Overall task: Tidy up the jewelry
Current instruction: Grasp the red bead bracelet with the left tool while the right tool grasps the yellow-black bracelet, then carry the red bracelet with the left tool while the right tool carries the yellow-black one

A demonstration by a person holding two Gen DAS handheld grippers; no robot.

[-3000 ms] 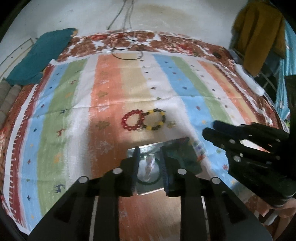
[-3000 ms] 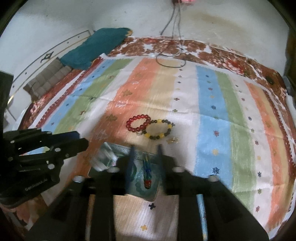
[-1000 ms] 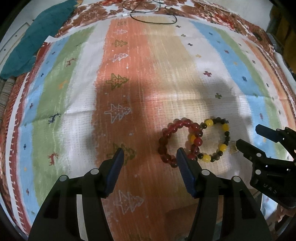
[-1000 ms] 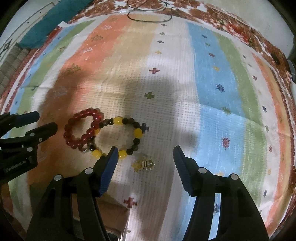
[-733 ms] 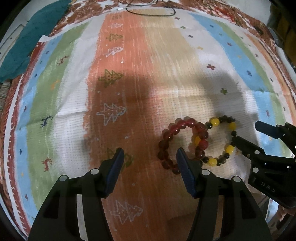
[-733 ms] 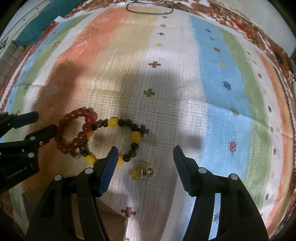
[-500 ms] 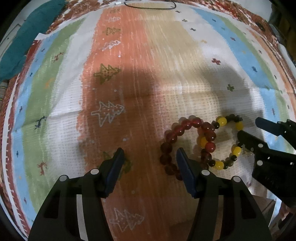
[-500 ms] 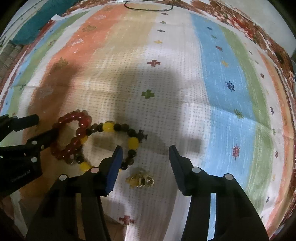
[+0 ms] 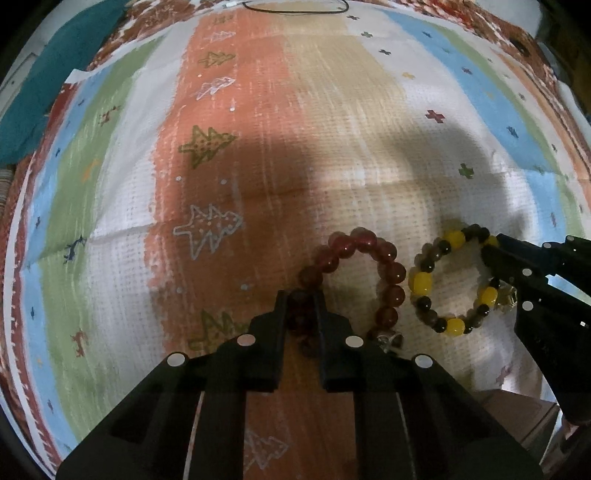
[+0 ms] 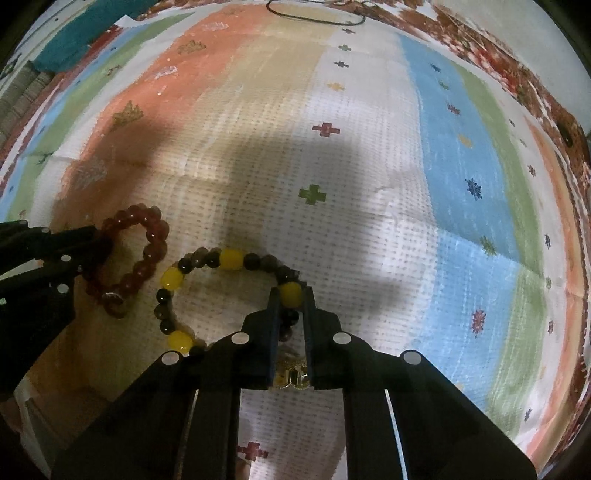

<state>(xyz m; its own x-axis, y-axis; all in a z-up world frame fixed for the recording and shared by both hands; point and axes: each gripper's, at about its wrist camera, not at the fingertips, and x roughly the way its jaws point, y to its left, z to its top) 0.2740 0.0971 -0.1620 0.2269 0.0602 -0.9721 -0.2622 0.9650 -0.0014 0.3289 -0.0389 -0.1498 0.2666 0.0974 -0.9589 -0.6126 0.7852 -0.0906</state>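
Note:
A red bead bracelet (image 9: 373, 254) lies on the striped cloth (image 9: 258, 147); my left gripper (image 9: 301, 302) is shut on its near-left beads. It also shows in the right wrist view (image 10: 147, 240). A yellow-and-dark bead bracelet (image 10: 207, 266) lies beside it on the right; my right gripper (image 10: 290, 299) is shut on its right side, a yellow bead between the fingers. This bracelet shows in the left wrist view (image 9: 424, 284) too. A small gold piece (image 10: 291, 376) lies between the right fingers, low down.
A teal cloth (image 9: 48, 85) lies at the far left edge of the bed. A black cable loop (image 10: 314, 14) lies at the far end. A tray corner (image 9: 517, 402) shows at the lower right of the left wrist view.
Both grippers have dropped onto the bracelets and closed: the left on the red one, the right on the yellow-and-dark one. The two bracelets have drawn slightly apart.

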